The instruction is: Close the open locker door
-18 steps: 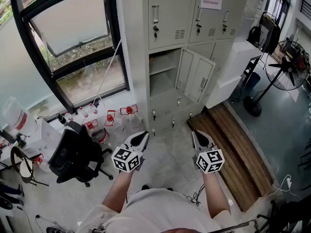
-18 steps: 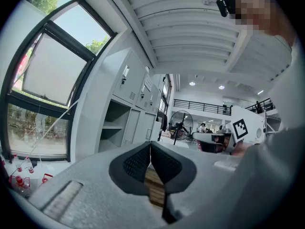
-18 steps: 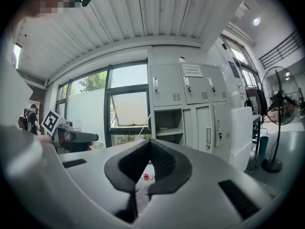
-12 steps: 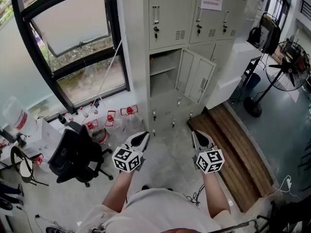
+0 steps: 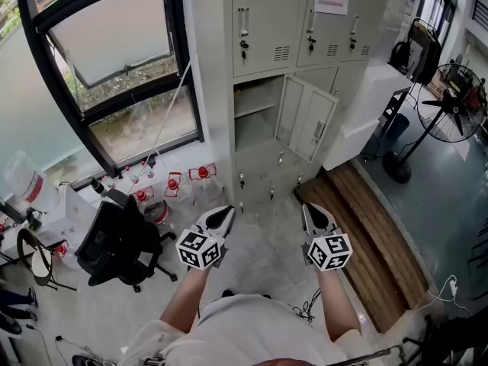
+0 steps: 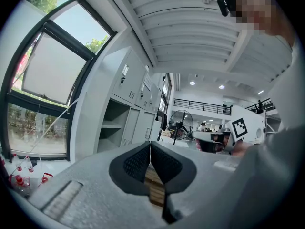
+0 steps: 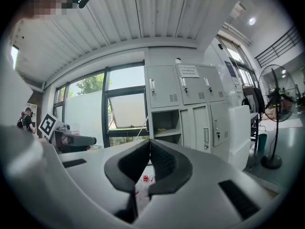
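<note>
Nothing is seen to have shifted since the earlier frames. The left hand-held gripper (image 5: 223, 213) and right hand-held gripper (image 5: 311, 211) are held level, jaws pressed together on nothing. The locker door (image 5: 306, 118) stands ajar well ahead, beside its open compartment (image 5: 255, 124). The approach is judged not yet begun: the door must be reached and swung shut.

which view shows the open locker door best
The head view: the open locker door stands swung out, its whole panel clear. The right gripper view shows it small and far; the left gripper view shows only a narrow slanted sliver.
</note>
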The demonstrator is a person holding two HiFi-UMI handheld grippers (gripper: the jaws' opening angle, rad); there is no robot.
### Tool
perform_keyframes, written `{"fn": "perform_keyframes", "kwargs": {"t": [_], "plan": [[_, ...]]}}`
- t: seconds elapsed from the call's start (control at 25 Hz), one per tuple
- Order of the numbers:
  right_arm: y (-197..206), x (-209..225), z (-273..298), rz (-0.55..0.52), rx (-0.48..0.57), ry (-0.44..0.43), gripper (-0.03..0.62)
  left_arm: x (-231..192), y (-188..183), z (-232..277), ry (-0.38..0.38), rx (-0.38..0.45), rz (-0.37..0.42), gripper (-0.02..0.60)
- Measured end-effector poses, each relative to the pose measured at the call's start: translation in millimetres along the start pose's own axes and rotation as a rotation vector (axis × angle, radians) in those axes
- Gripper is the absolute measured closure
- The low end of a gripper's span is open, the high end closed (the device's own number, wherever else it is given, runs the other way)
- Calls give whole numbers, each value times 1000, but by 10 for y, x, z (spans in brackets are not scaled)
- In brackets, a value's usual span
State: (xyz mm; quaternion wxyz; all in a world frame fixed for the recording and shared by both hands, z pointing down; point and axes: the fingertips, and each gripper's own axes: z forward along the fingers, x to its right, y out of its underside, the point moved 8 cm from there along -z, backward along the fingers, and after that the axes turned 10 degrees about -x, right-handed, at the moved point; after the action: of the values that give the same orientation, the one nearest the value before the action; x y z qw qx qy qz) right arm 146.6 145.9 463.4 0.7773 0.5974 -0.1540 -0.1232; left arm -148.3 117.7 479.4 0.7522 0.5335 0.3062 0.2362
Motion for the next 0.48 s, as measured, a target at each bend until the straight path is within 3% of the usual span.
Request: {"fn": "perform_keyframes", "kwargs": {"t": [0.36,0.48], "plan": [[38,106,-98,-7,-4,-3,583,154,82,66,-8,-10,-10,566],[50,158,-133,-4,-4,-4,549,220,97,89,-13,-10,-13,566]]}}
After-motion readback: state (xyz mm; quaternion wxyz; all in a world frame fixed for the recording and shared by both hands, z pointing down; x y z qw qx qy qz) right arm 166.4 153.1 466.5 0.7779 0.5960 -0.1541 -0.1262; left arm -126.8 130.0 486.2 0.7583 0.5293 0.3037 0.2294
